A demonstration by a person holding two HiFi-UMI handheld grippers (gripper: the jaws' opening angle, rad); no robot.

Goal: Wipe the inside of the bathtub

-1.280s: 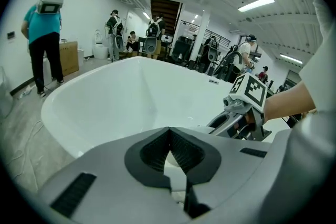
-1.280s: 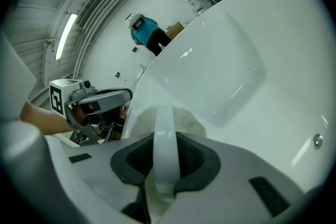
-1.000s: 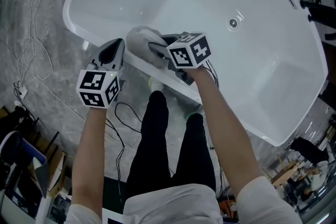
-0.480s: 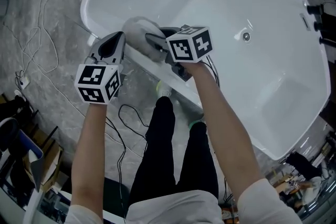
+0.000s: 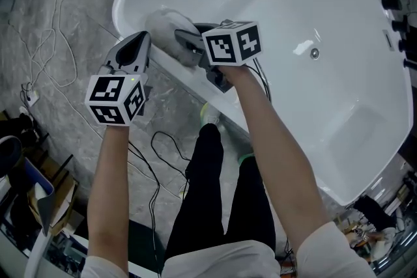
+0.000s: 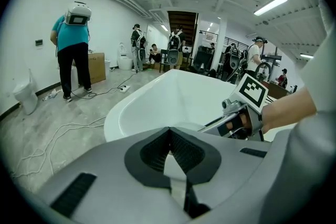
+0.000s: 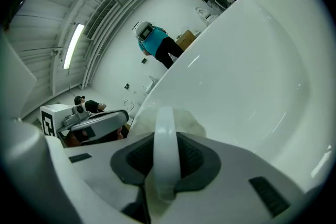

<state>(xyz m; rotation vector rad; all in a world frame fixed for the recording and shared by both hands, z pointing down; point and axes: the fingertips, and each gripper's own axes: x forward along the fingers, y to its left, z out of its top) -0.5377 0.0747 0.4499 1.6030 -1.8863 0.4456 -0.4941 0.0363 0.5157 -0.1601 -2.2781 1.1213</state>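
Right gripper view: right gripper pinches cloth at bathtub rim; left gripper view: left gripper pressed together, empty.

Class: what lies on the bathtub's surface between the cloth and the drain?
Nothing shows there: in the head view the bathtub is bare white from the cloth to the drain, though the right gripper overlaps part of that stretch.

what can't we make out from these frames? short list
1. Underside of the cloth and its contact with the bathtub: in the head view, covered by the right hand-held gripper; in the right gripper view, blocked by the gripper's own body.
2. Bathtub's far side: head view, cut off by the top edge.
3. Drain: head view, too small for detail.
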